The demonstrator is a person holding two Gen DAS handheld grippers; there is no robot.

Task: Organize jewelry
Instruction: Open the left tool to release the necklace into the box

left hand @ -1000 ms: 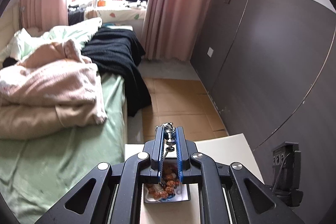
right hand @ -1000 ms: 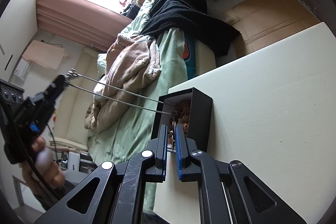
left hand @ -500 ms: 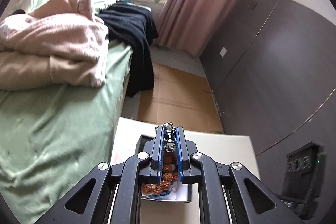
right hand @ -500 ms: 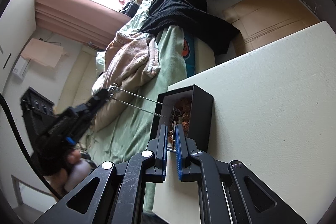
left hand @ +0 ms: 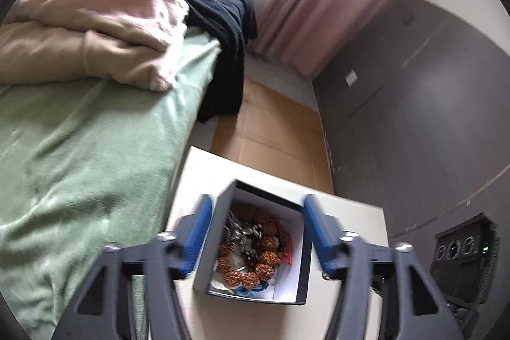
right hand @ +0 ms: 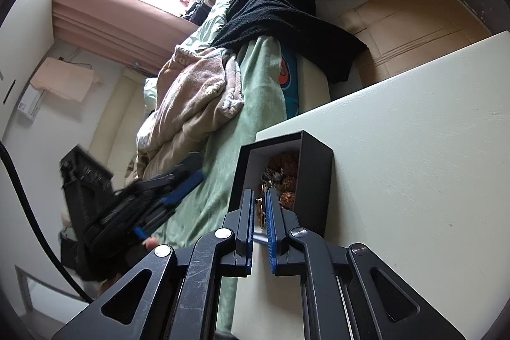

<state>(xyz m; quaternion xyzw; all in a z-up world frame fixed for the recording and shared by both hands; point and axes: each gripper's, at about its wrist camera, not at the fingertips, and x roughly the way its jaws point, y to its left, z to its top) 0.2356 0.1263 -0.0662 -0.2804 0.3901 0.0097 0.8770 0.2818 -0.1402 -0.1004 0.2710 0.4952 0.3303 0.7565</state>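
Observation:
A small black box (left hand: 255,247) with a white lining stands on the white table (left hand: 344,212), near its corner by the bed. It holds brown bead bracelets (left hand: 255,263) and a silver chain (left hand: 242,231). My left gripper (left hand: 255,212) is open above the box, one finger on each side, and holds nothing. In the right wrist view the box (right hand: 314,180) stands just ahead. My right gripper (right hand: 260,199) is nearly shut on the box's near wall at its open end. The left gripper (right hand: 178,180) shows there blurred, over the bed.
A bed with a green sheet (left hand: 79,155), a beige blanket (left hand: 95,31) and a black throw (left hand: 223,31) lies left of the table. Cardboard (left hand: 271,129) covers the floor beyond. A dark wall panel (left hand: 414,117) is on the right. A black device (left hand: 462,257) sits at the table's right.
My left gripper has dropped towards the box and opened, letting the silver chain fall into it. My right gripper has stayed at the box.

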